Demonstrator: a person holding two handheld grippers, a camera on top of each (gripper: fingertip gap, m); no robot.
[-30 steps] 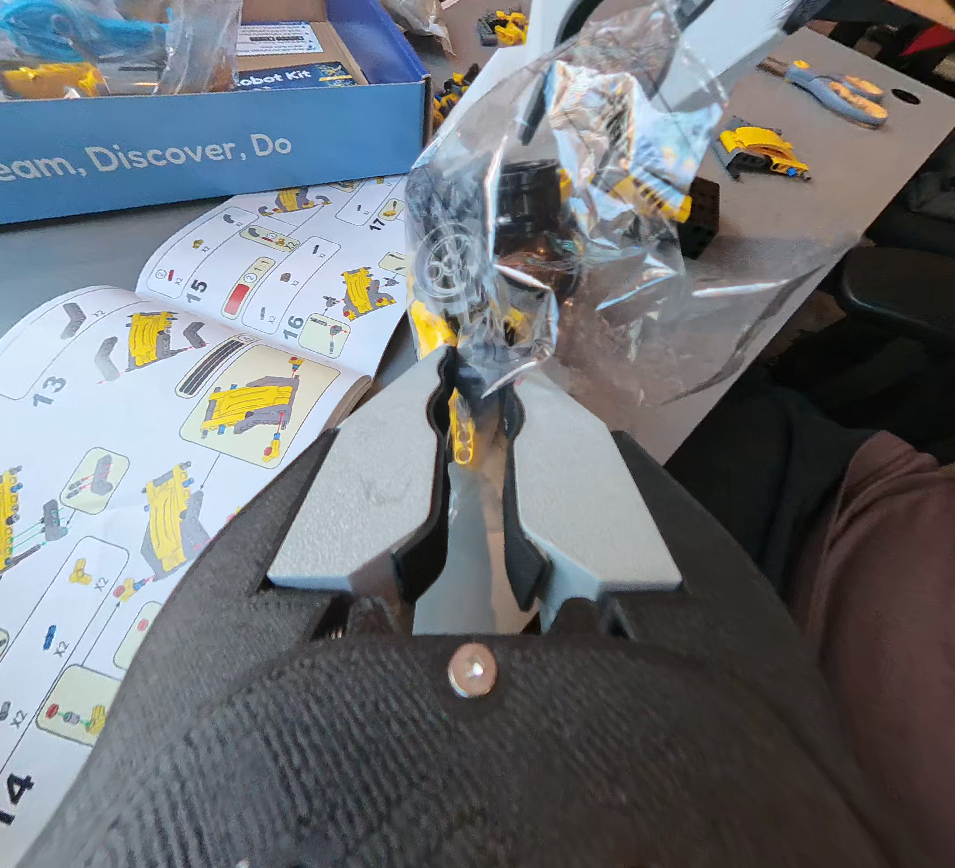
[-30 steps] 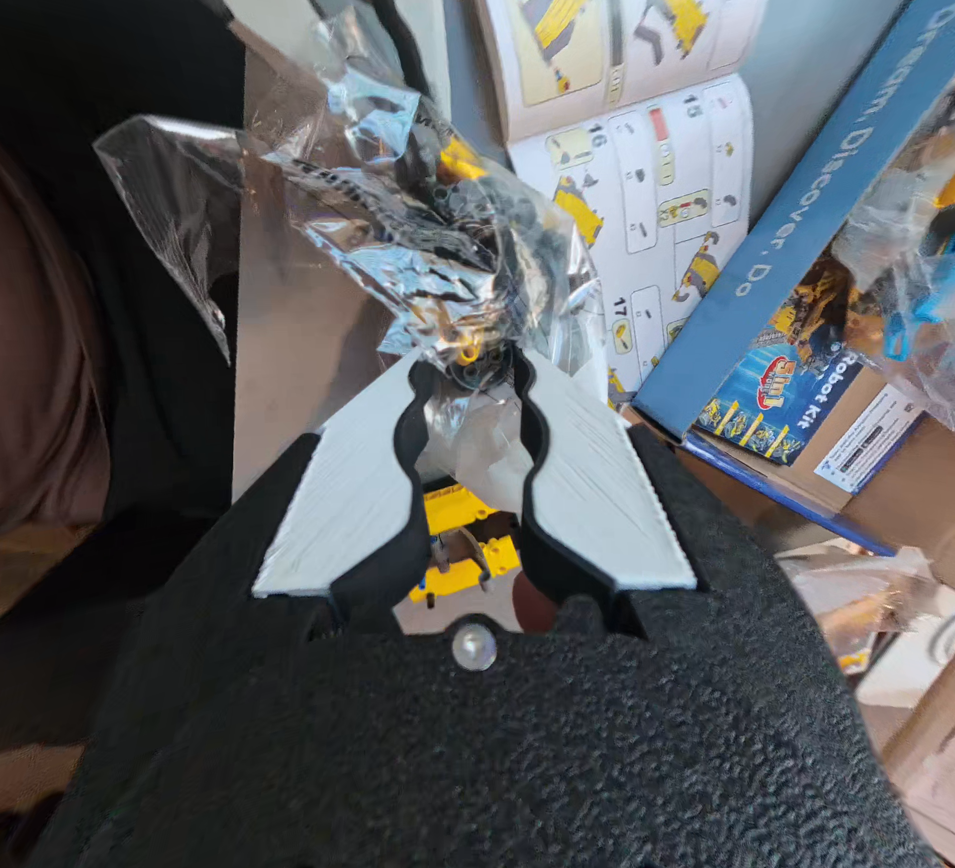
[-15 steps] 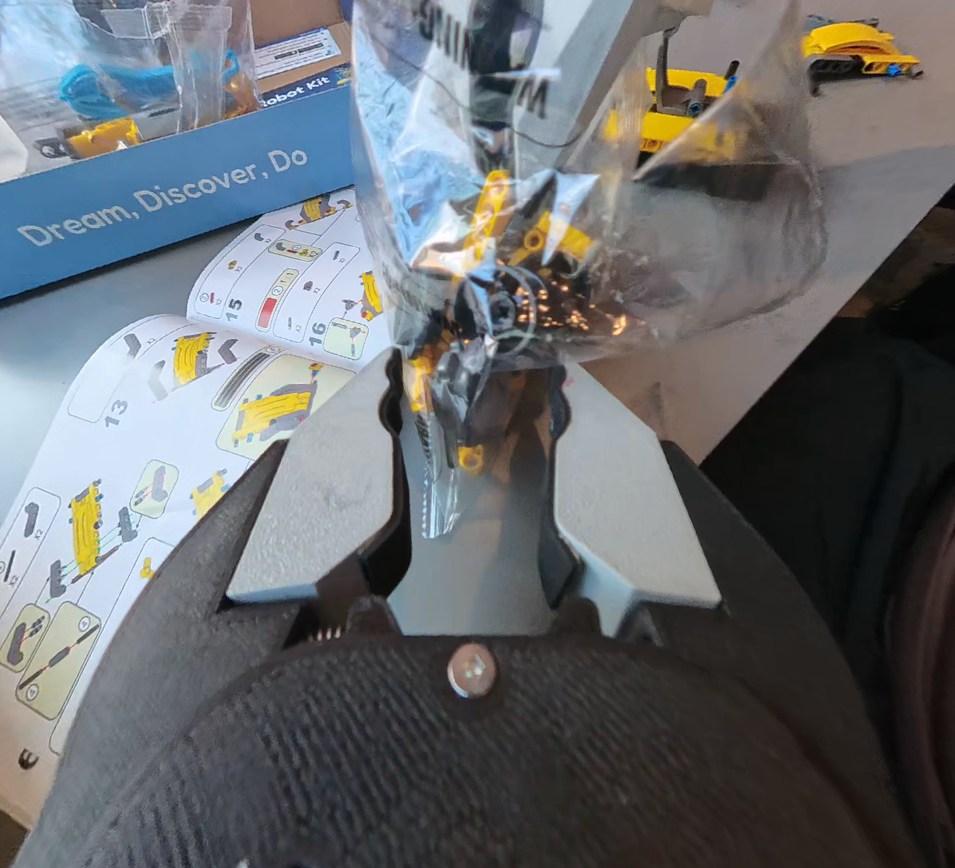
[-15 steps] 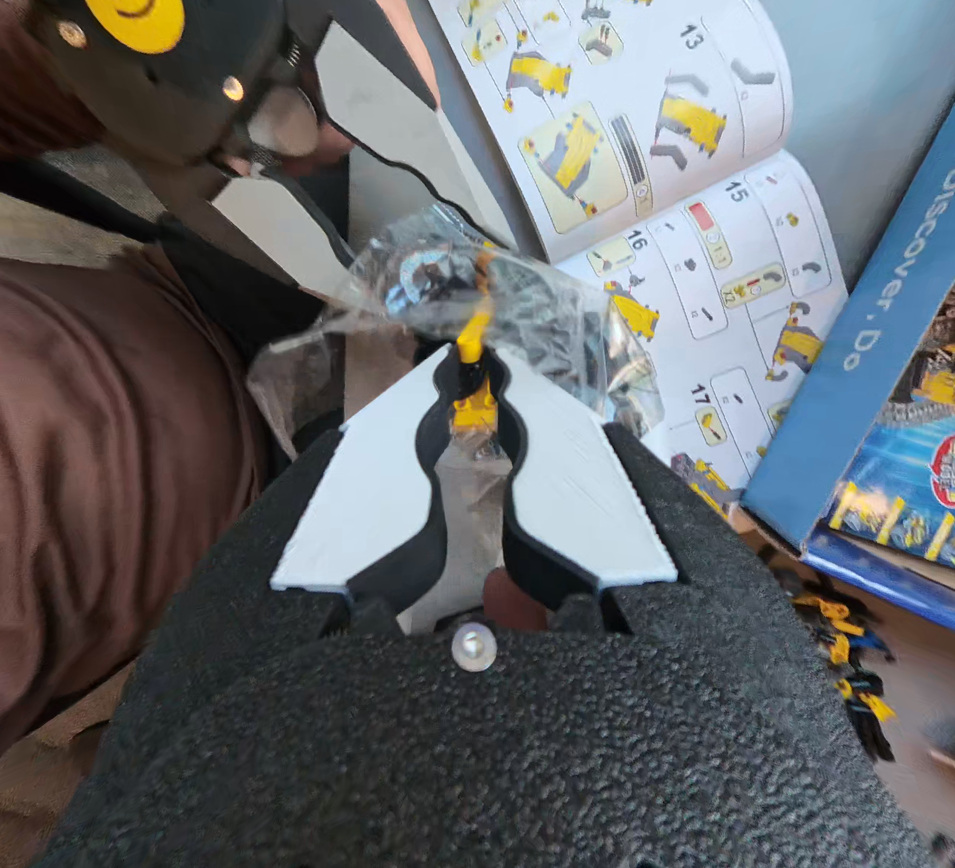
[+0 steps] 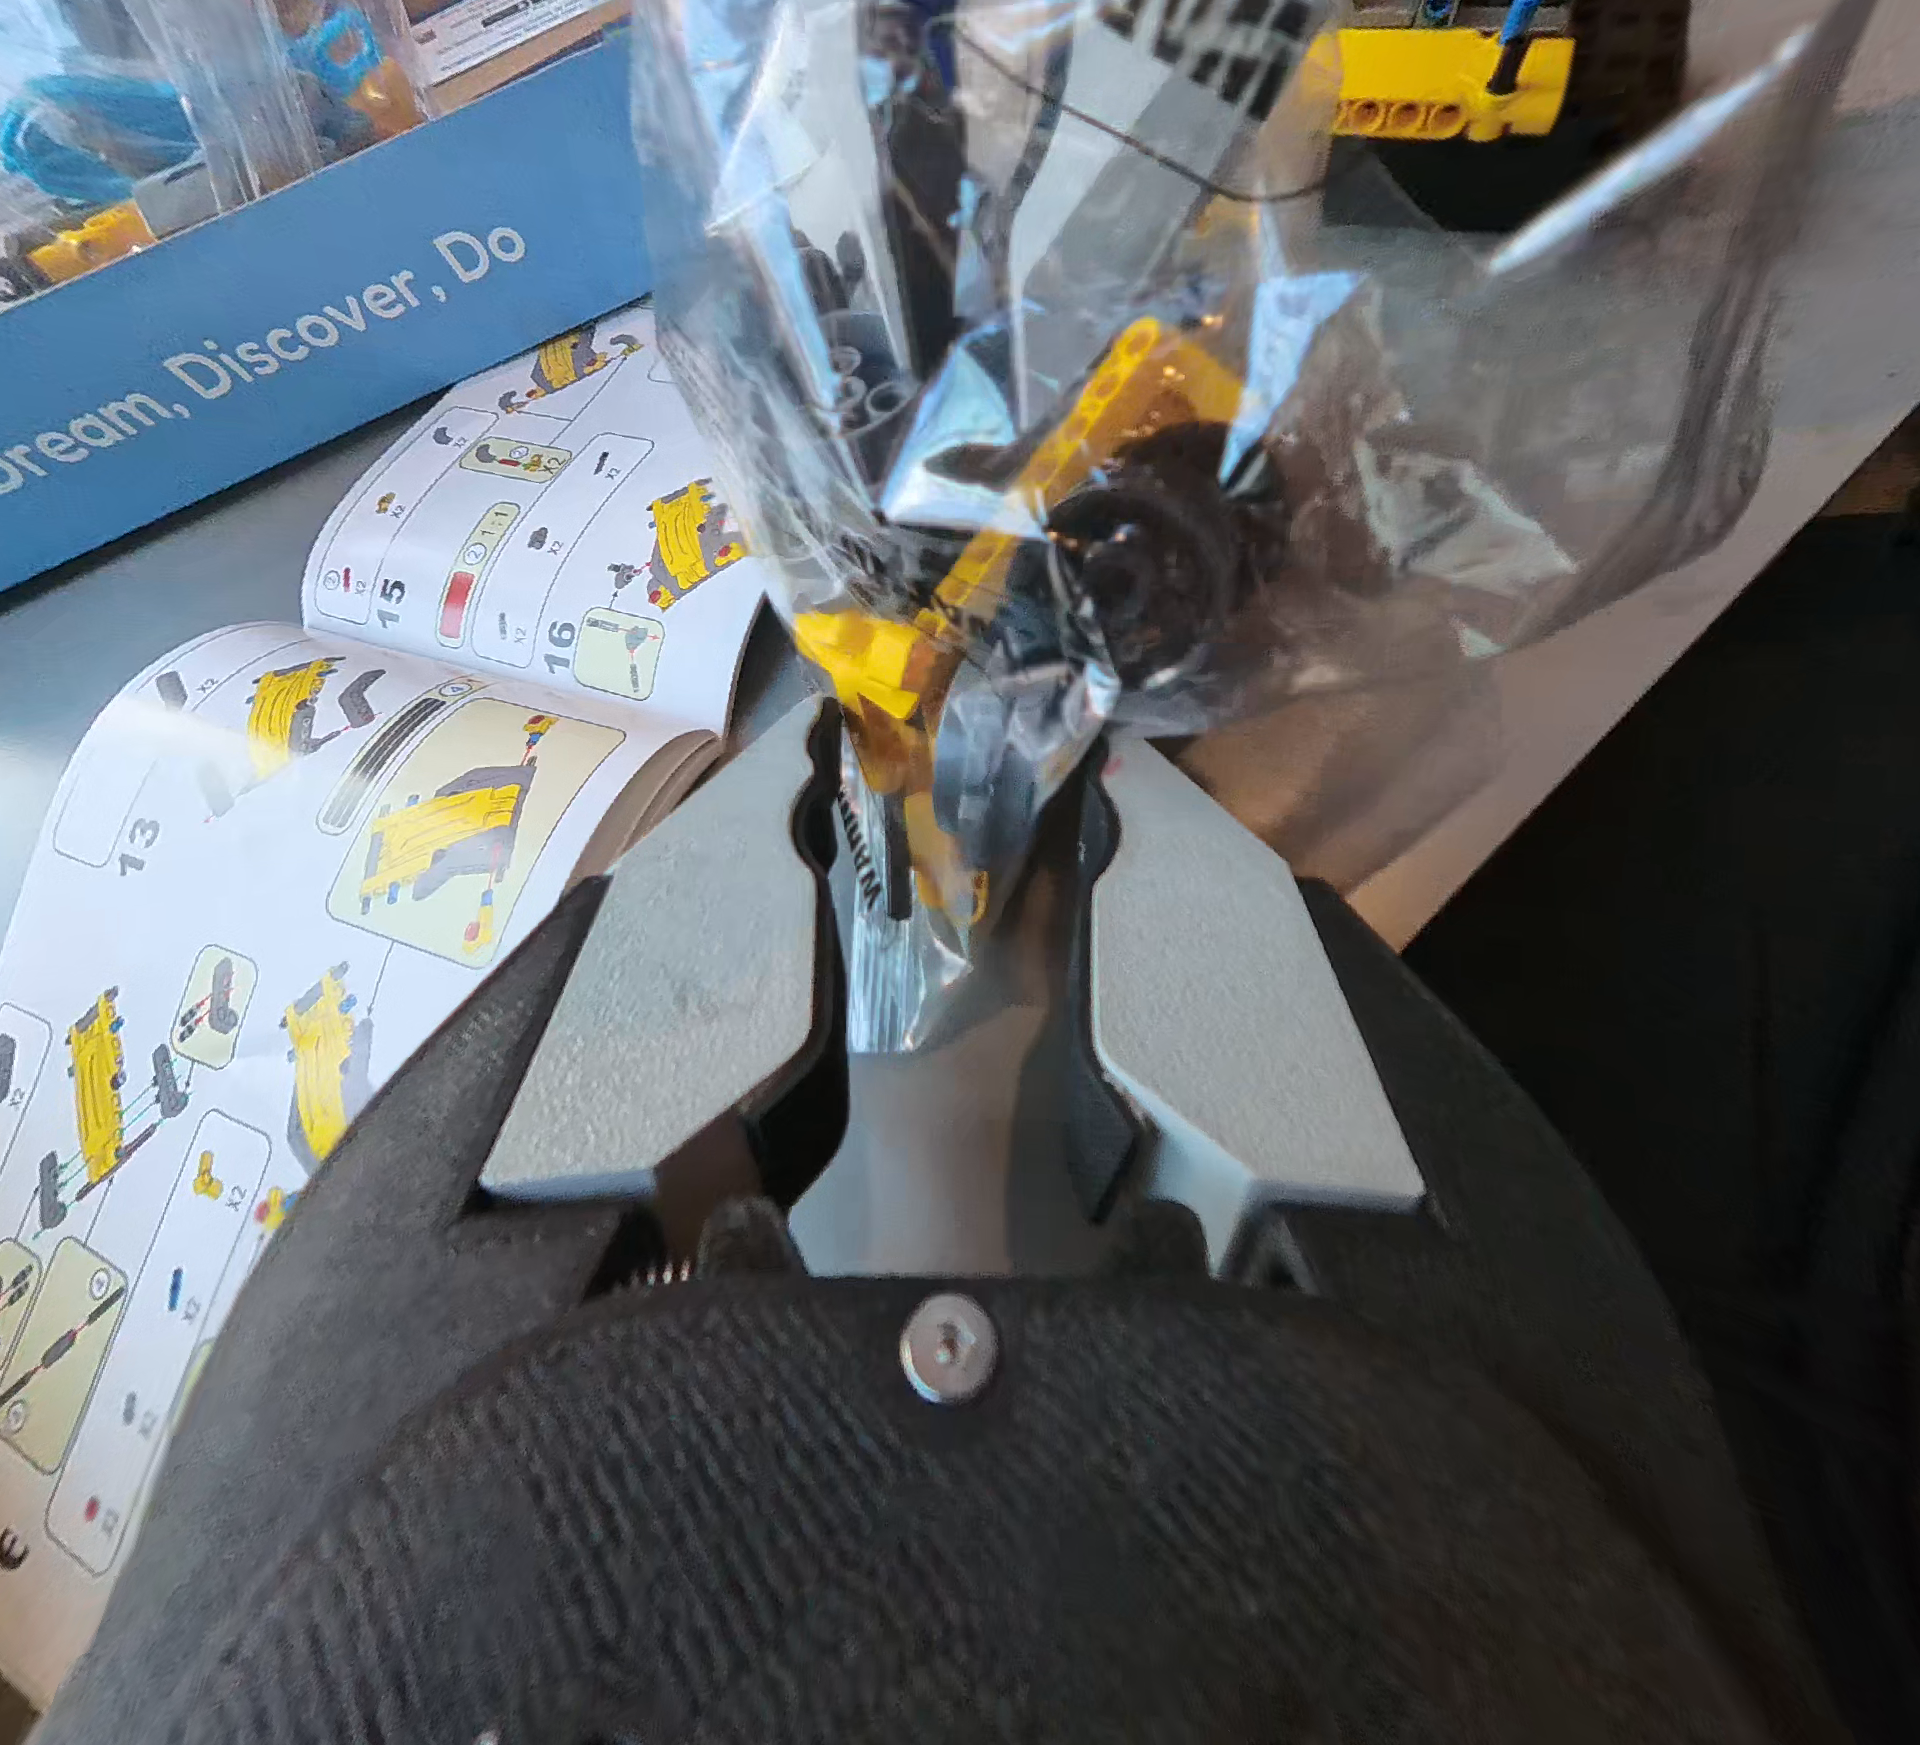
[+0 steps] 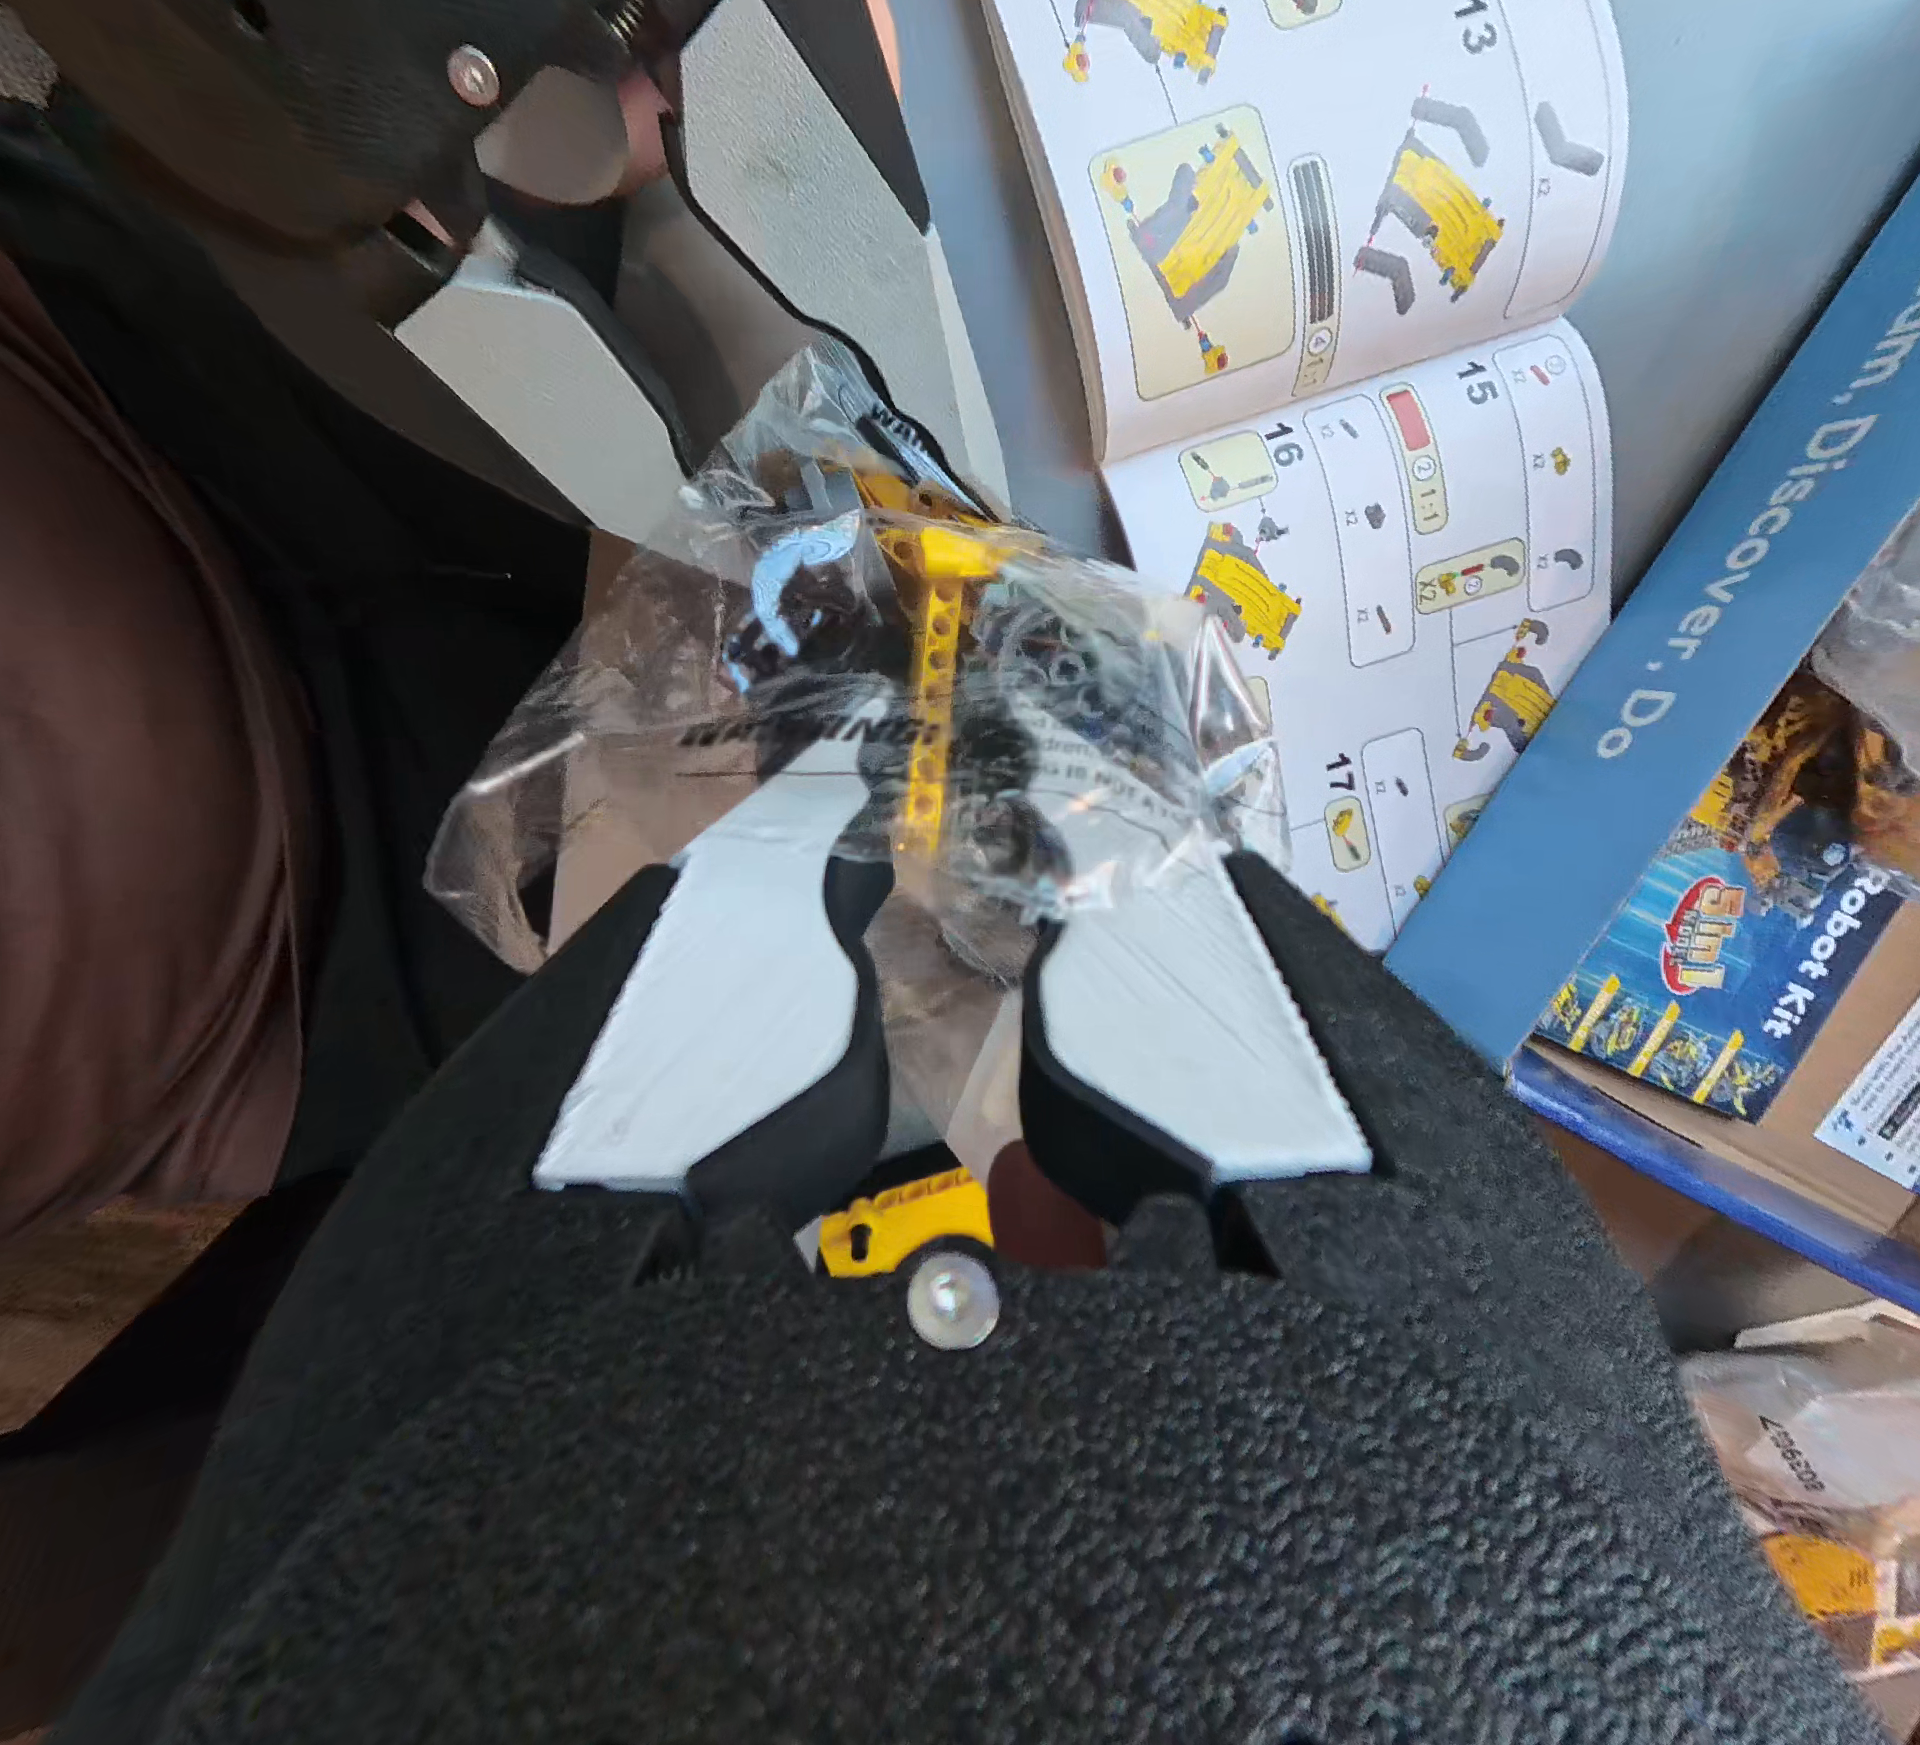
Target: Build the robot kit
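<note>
Left hand-held gripper [image 5: 961,760]: jaws clenched on the lower end of a clear plastic bag [image 5: 1091,407] holding yellow and black building pieces; a printed strip of the bag hangs down between the fingers.

Right hand-held gripper [image 6: 961,848]: jaws spread a little, with the bag's other end [image 6: 914,687] lying between the fingertips. Whether they pinch the film, cannot tell.

The bag is held above the near edge of the grey counter [image 5: 1621,552], stretched between the two grippers. A long yellow beam [image 6: 933,708] shows through the film.

Relative to the bag: open instruction booklet [image 5: 343,812] flat on the counter just to its left; blue cardboard box [image 5: 312,313] beyond the booklet, with more bagged parts inside; a part-built yellow and black model [image 5: 1455,64] on the counter behind the bag.
</note>
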